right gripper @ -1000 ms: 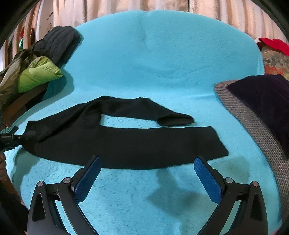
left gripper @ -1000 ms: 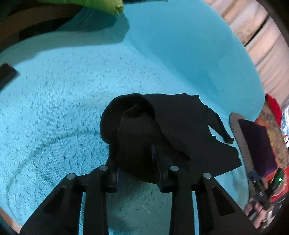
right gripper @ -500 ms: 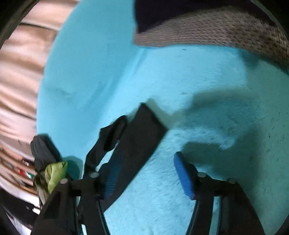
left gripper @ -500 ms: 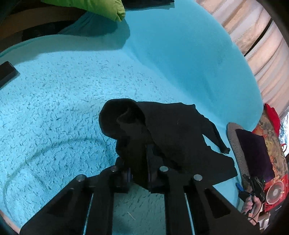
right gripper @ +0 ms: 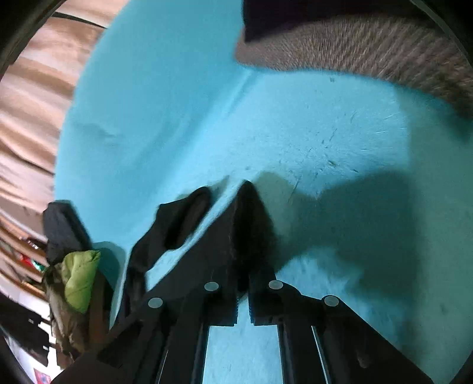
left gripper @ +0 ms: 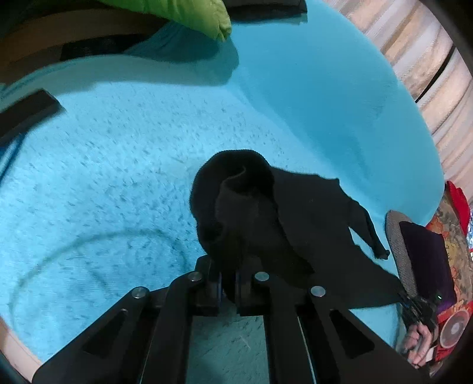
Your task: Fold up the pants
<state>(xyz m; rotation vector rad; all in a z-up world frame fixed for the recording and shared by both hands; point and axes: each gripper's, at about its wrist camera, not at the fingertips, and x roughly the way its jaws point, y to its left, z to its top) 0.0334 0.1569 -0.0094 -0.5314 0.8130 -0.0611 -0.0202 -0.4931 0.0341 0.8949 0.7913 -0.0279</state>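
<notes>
The black pants (left gripper: 295, 224) lie on a turquoise blanket (left gripper: 118, 165). My left gripper (left gripper: 228, 283) is shut on the bunched waist end of the pants, which bulges up in front of the fingers. My right gripper (right gripper: 243, 292) is shut on the hem end of one leg of the pants (right gripper: 251, 224), lifted into a peak. The other leg (right gripper: 180, 221) lies loose to the left, its hem on the blanket. In the left wrist view the right gripper shows far right (left gripper: 414, 304), at the leg hem.
A grey knitted cushion (right gripper: 369, 44) with a dark purple pillow (left gripper: 425, 254) sits by the leg end. A green jacket (left gripper: 189, 14) and a dark garment (right gripper: 63, 227) lie at the waist end. A black flat object (left gripper: 26, 109) lies at the blanket's edge. Curtains hang behind.
Both grippers have closed on the pants: the left on the waist end, the right on a leg hem after swinging down to it. The fabric is bunched and lifted at both ends.
</notes>
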